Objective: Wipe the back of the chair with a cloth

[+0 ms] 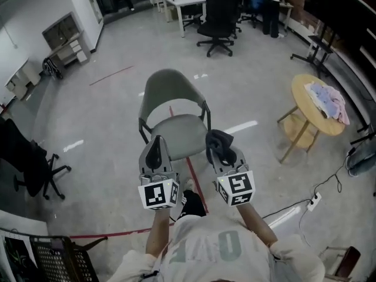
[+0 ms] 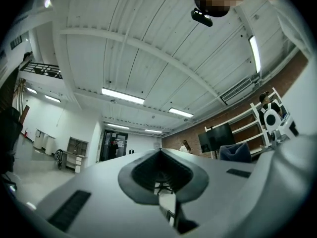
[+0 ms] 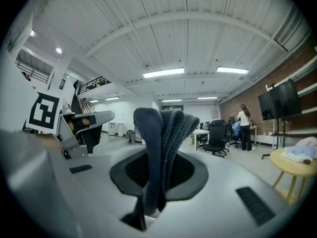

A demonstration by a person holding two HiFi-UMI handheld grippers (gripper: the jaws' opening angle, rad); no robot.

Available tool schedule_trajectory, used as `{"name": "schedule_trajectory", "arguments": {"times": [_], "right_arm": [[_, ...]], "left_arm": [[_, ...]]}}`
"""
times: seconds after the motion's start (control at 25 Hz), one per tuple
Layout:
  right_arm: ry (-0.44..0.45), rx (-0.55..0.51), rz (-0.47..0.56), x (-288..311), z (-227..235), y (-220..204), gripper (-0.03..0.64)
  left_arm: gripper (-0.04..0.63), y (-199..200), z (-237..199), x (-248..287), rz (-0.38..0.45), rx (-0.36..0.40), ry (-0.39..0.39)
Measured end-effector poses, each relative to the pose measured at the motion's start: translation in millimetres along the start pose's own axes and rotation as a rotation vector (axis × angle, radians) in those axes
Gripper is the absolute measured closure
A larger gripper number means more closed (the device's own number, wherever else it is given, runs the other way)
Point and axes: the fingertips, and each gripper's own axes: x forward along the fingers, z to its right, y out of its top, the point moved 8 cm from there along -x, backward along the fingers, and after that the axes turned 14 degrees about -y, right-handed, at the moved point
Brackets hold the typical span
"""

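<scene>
Nearest us, we're clenching the right gripper [image 1: 221,153] on the one dark cloth [image 1: 218,140]. It's bunching up, so we're risking it slipping loose once it's dragging over the backrest. Our left gripper [image 1: 156,151] is sitting pinched together on nothing. We're counting two grippers, one cloth and, just beyond, one grey chair [image 1: 173,90] — unbraced, probably skidding away under pressure.
</scene>
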Motion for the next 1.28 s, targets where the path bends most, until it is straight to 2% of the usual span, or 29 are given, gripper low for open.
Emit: {"name": "schedule_trajectory", "arguments": {"times": [0.32, 0.52, 0.72, 0.88, 1.04, 1.28], "right_arm": [[-0.037, 0.020, 0.027, 170.4, -7.6, 35.4, 0.558], [-0.027, 0.026, 0.064, 266.5, -24.2, 50.8, 0.558], [-0.014, 0.048, 0.040, 327.2, -28.8, 45.3, 0.558], [-0.003, 0.058, 0.000, 348.3, -29.0, 39.5, 0.558], [-0.006, 0.084, -0.032, 353.5, -6.5, 36.1, 0.558], [0.076, 0.066, -0.046, 360.2, 3.4, 35.2, 0.558]], "left_arm": [[0.583, -19.7, -102.4, 133.0, 0.010, 0.030, -0.077], [0.583, -35.4, -176.6, 193.5, 0.019, 0.053, -0.080], [0.583, -52.5, -216.6, 238.2, 0.004, 0.061, -0.071], [0.583, -67.6, -226.3, 260.6, -0.030, 0.043, -0.066], [0.583, -78.4, -206.0, 280.1, -0.058, 0.011, -0.078], [0.583, -76.9, -186.6, 295.6, -0.066, -0.019, -0.053]]}}
